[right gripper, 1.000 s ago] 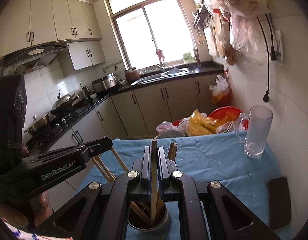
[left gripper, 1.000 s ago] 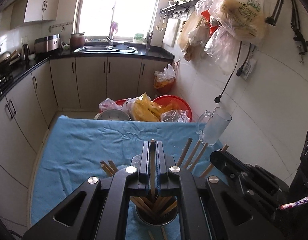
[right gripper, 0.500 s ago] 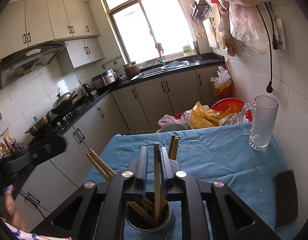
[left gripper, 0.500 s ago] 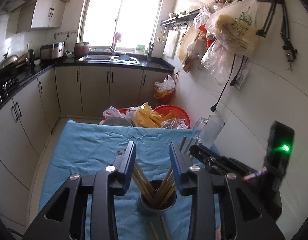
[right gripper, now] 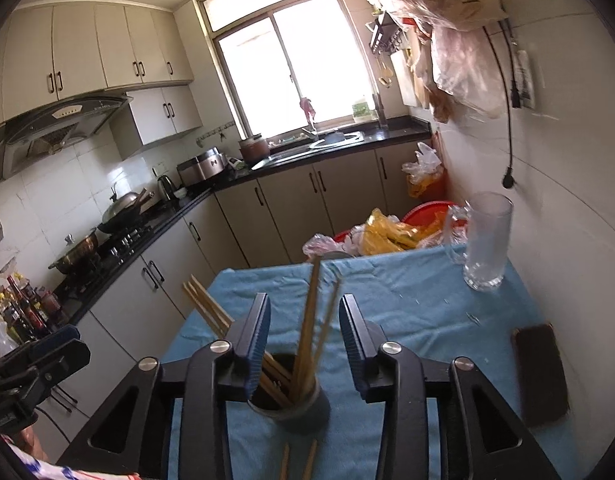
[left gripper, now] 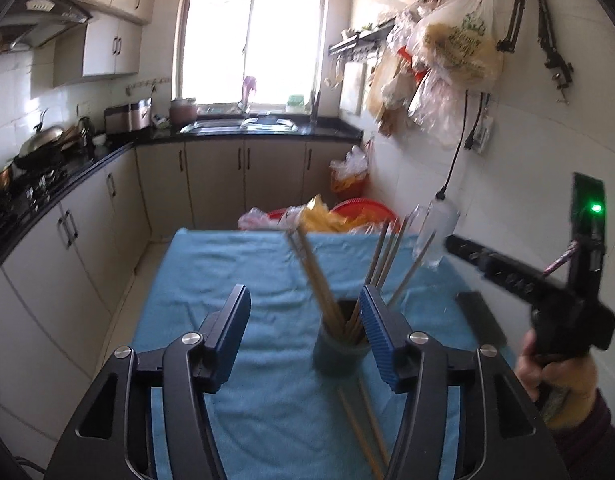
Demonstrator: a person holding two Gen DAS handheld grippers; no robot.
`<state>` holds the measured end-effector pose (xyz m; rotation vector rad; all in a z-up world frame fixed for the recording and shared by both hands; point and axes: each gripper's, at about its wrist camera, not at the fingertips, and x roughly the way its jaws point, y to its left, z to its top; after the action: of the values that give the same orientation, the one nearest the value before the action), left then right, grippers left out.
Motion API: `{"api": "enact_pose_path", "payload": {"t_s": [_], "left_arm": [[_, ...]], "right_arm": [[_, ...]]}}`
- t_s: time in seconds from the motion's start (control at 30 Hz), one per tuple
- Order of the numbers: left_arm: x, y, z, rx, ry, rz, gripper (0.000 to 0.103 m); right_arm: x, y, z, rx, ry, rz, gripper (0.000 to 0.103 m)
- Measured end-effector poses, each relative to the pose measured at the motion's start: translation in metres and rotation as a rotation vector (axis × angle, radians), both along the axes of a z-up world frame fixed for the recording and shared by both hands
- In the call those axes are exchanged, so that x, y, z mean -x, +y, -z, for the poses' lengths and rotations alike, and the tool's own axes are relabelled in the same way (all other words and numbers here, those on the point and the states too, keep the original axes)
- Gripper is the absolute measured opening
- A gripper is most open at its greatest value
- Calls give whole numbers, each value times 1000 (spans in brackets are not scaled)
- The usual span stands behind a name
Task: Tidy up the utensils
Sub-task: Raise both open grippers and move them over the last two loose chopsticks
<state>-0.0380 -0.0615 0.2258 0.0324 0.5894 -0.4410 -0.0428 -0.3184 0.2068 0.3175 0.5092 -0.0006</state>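
Note:
A dark round holder [left gripper: 339, 350] stands on the blue cloth and holds several wooden chopsticks [left gripper: 319, 280]. It also shows in the right wrist view [right gripper: 291, 408] with its chopsticks [right gripper: 307, 328] leaning outward. My left gripper [left gripper: 305, 336] is open and empty, raised behind the holder. My right gripper [right gripper: 305, 344] is open and empty, its jaws on either side of the upright chopsticks. Two loose chopsticks [left gripper: 363, 432] lie on the cloth in front of the holder; they also show in the right wrist view [right gripper: 297, 460].
A glass mug [right gripper: 485, 240] stands at the far right of the table [right gripper: 407, 292]. A dark phone [right gripper: 541, 374] lies at the right edge by the wall. Red basins and plastic bags [right gripper: 387, 232] sit beyond the far edge. Kitchen cabinets run along the left.
Both grippers opened and let go of the chopsticks they held, which now stand in the holder. Both grippers have pulled up and back.

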Motion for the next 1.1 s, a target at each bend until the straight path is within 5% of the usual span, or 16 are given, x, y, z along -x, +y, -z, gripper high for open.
{"api": "enact_pose_path", "payload": {"t_s": [0.43,0.83,1.1], "left_arm": [[53,38,77,-43,101,-158,56],[87,47,92,-132,59,-271,60],[89,45,100,-139,82,-262,60]], "right_arm": [[64,3,80,-35,173,9,44],[88,25,118,-17,244,2,51],[92,34,126,0,260,-10,53]]}}
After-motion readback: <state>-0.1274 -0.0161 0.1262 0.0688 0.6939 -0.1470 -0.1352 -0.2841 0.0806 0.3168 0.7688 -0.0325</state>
